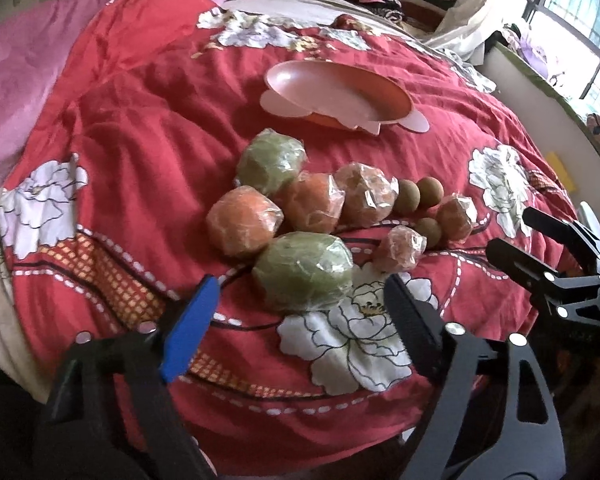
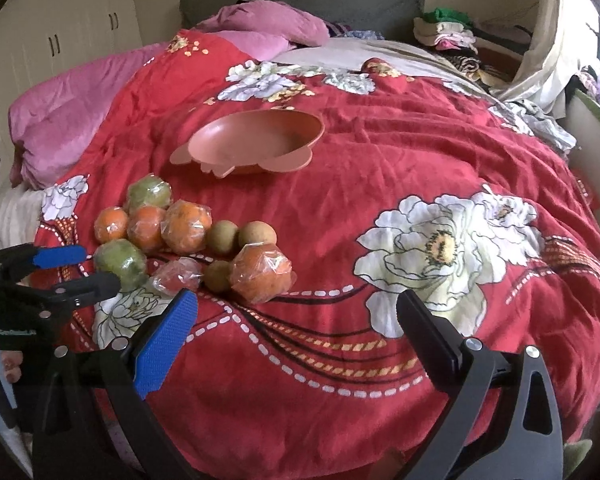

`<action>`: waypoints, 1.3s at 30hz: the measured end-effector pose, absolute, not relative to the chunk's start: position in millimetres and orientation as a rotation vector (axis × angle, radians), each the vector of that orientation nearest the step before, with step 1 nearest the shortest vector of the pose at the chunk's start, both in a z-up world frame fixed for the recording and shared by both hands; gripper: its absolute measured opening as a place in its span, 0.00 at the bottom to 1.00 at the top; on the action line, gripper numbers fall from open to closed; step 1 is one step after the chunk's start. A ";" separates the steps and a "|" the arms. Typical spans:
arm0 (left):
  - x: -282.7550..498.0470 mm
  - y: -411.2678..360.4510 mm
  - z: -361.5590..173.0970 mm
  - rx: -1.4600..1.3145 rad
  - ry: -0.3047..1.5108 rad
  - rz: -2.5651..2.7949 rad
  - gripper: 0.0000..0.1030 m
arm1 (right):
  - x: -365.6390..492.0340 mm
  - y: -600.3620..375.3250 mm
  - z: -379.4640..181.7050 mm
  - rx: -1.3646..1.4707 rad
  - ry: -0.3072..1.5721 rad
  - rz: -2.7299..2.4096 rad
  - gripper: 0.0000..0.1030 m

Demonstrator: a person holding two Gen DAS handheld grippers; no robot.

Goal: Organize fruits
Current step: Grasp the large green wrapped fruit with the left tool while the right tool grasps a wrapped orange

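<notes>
Several plastic-wrapped fruits lie in a cluster on the red floral bedspread: green ones (image 1: 303, 270) (image 1: 270, 166), orange ones (image 1: 243, 222) (image 2: 261, 273), and small brown round fruits (image 1: 406, 197) (image 2: 222, 237). A pink bowl (image 1: 340, 96) (image 2: 256, 140) stands empty behind them. My left gripper (image 1: 300, 296) is open, just in front of the near green fruit; it also shows in the right wrist view (image 2: 96, 268). My right gripper (image 2: 296, 308) is open and empty, near the wrapped orange; it shows at the right of the left wrist view (image 1: 512, 232).
The red bedspread (image 2: 380, 160) covers the bed. Pink pillows (image 2: 80, 116) lie at the back left. Folded clothes (image 2: 448, 32) are piled at the headboard. A window (image 1: 580, 20) and a bedside ledge are at the right.
</notes>
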State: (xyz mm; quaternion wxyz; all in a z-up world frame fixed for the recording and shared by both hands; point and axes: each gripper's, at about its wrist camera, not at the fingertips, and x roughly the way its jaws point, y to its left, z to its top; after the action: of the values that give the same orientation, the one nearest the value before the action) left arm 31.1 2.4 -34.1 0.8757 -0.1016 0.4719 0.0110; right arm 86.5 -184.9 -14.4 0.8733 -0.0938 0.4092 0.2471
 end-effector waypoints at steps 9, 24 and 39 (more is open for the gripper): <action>41.3 2.9 -43.2 -0.238 1.003 0.016 0.61 | 100.9 -173.6 -25.5 -0.230 0.893 0.577 0.77; 46.5 3.7 -47.9 -0.249 1.010 0.011 0.56 | 116.1 -156.6 -32.1 -0.223 0.923 0.713 0.38; 52.5 3.0 -51.8 -0.213 1.016 0.031 0.45 | 121.5 -171.9 -31.5 -0.156 0.912 0.724 0.37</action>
State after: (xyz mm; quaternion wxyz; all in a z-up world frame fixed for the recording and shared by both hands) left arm 52.5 3.0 -51.8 0.8682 -0.1016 0.4855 0.0150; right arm 121.5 -171.9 -31.5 0.8324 -0.0734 0.4303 0.3415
